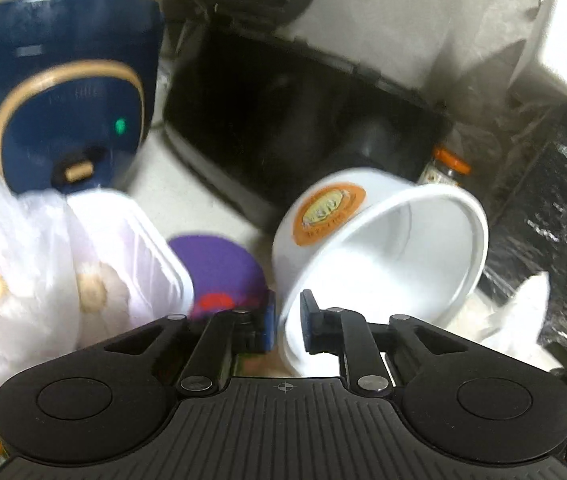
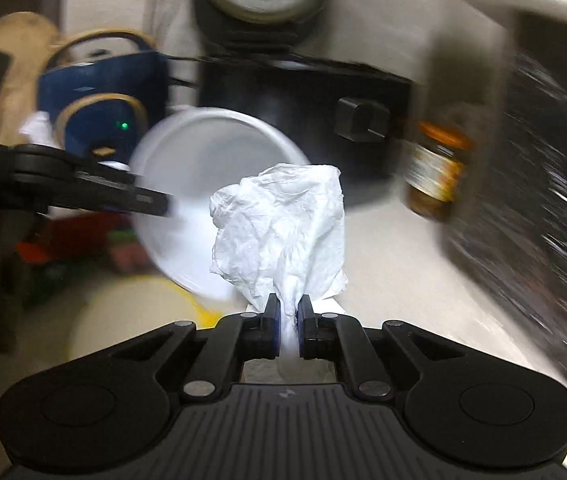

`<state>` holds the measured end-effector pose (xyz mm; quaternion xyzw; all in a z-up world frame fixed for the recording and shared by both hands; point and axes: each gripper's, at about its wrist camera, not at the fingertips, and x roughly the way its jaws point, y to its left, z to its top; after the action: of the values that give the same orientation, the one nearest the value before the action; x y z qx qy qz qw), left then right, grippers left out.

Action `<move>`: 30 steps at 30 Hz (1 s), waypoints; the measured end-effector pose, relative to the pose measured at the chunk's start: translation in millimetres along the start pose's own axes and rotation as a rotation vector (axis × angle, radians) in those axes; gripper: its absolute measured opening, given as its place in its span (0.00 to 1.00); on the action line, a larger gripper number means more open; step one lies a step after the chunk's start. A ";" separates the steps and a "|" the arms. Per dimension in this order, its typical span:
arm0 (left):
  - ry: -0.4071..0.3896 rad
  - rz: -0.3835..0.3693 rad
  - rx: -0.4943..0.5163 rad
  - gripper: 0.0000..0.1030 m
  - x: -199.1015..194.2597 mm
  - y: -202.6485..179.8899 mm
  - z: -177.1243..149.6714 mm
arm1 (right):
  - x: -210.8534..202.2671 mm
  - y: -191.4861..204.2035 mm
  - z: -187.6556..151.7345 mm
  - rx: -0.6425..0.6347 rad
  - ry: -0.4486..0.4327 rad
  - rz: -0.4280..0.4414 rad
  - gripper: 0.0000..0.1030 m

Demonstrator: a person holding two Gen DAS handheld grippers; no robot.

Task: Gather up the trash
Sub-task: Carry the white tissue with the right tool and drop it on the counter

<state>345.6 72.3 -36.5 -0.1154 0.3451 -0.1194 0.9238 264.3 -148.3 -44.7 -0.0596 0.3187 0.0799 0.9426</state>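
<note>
My left gripper (image 1: 286,322) is shut on the rim of a white paper bowl (image 1: 375,248) with an orange label, held tilted with its mouth facing me. In the right wrist view the same bowl (image 2: 203,168) hangs at centre left with the left gripper's fingers (image 2: 135,200) on its rim. My right gripper (image 2: 286,320) is shut on a crumpled white tissue (image 2: 279,228), held up just right of the bowl's mouth. A white tissue (image 1: 519,312) shows at the lower right of the left wrist view.
A blue appliance with a green light (image 1: 63,92) stands at the left, a black appliance (image 1: 295,120) behind the bowl. An orange-lidded jar (image 2: 435,168) stands at the right beside a black bin bag (image 2: 531,184). A plastic bag of food boxes (image 1: 43,280) and a purple lid (image 1: 219,264) lie at the left.
</note>
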 end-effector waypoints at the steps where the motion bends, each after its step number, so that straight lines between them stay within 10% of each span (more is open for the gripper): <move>1: 0.020 0.014 -0.026 0.13 -0.1 0.3 -1.7 | -1.0 -9.0 -1.7 0.006 0.010 -0.045 0.08; 5: -0.004 0.012 -0.045 0.11 -14.7 -0.3 -7.8 | 1.2 -41.8 -6.6 0.115 0.065 -0.178 0.10; 7: -0.032 -0.004 -0.038 0.11 -27.8 -0.1 -10.0 | -3.2 -59.1 -10.3 0.200 0.072 -0.178 0.24; 9: -0.054 -0.008 -0.036 0.11 -40.1 1.5 -12.3 | -8.8 -69.5 -13.7 0.260 0.066 -0.168 0.60; 11: -0.073 -0.006 -0.038 0.11 -53.1 4.5 -15.0 | -11.3 -71.8 -16.4 0.282 0.052 -0.182 0.70; 21: -0.141 0.014 -0.067 0.09 -111.6 17.7 -17.7 | -25.9 -45.4 -24.9 0.256 0.078 -0.199 0.84; 30: -0.023 0.027 -0.012 0.09 -123.3 30.2 -18.2 | -41.6 27.2 -30.2 0.101 0.087 0.167 0.83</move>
<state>247.4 135.5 16.4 -0.1178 0.3365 -0.1034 0.9285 208.7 -131.2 -44.8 0.0114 0.3668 0.1391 0.9198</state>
